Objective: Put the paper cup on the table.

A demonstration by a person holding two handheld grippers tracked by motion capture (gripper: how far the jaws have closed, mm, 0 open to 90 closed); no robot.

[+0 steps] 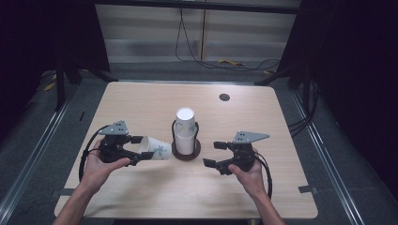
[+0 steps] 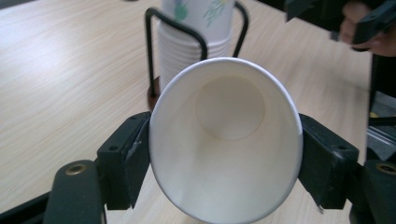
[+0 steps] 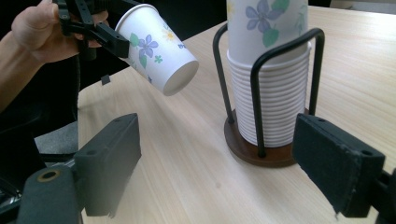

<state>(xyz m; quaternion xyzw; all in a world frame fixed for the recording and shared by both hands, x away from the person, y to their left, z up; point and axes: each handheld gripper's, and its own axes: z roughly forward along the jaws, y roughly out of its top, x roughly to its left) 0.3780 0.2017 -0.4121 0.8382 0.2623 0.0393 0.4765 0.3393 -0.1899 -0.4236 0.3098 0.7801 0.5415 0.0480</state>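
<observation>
Nearby, cup stack (image 1: 185, 131) (wire-caged) flanks held cup (image 1: 156, 148).

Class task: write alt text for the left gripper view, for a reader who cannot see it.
A white paper cup, squeezed between two black jaws, faces the camera with its empty inside visible. Behind it on the wooden table a stack of cups stands in a black wire holder.

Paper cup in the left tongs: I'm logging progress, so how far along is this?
Done: one paper cup is clear of the stack in the wire holder. In hand: the left tongs grip it near the rim, tilted on its side. Left: the cup isn't set down, and the right tongs are open and empty.
</observation>
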